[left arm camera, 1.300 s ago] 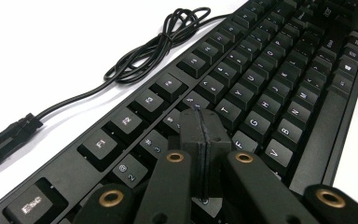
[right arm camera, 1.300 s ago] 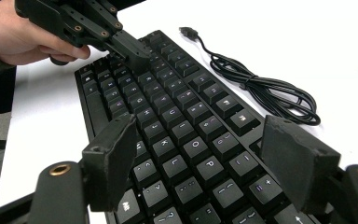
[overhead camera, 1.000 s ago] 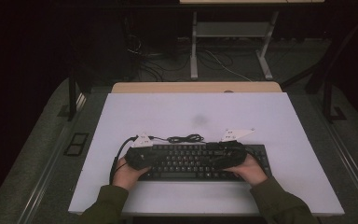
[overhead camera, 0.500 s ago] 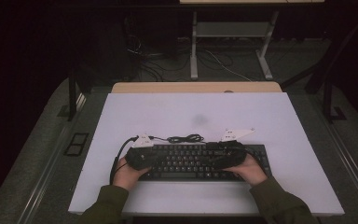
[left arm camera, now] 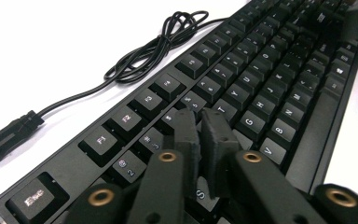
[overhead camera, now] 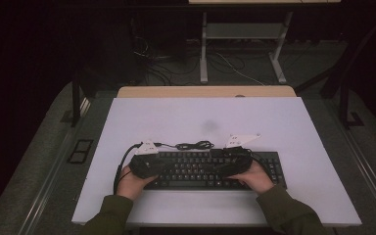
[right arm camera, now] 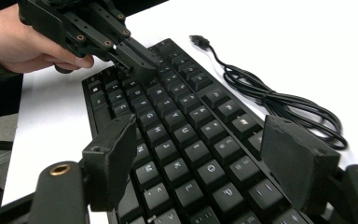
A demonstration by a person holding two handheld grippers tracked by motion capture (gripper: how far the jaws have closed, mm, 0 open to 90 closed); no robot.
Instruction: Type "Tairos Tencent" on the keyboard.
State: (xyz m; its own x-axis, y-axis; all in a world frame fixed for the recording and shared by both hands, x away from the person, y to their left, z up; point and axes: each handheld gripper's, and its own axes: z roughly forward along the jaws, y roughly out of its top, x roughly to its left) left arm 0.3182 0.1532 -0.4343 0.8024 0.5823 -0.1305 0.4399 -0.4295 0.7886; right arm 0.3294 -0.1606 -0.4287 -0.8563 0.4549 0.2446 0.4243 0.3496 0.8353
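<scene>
A black keyboard [overhead camera: 200, 169] [left arm camera: 261, 93] [right arm camera: 186, 130] lies flat on the white table near its front edge. My left gripper [overhead camera: 160, 169] [left arm camera: 199, 128] [right arm camera: 142, 70] rests its tips on the keys at the keyboard's left end. Its jaws have just been opening and stand a slit apart with nothing between them. My right gripper [overhead camera: 219, 169] [right arm camera: 200, 140] hovers low over the letter keys right of the middle, jaws wide open and empty. The keyboard's black cable [overhead camera: 193, 145] [left arm camera: 154, 46] [right arm camera: 270, 100] lies bundled just behind it.
The cable's loose USB plug [left arm camera: 9, 135] [right arm camera: 198, 41] lies on the white tabletop [overhead camera: 200, 112] behind the keyboard's left end. Beyond the table's far edge stand a metal desk frame [overhead camera: 203, 54] and floor cables in the dark.
</scene>
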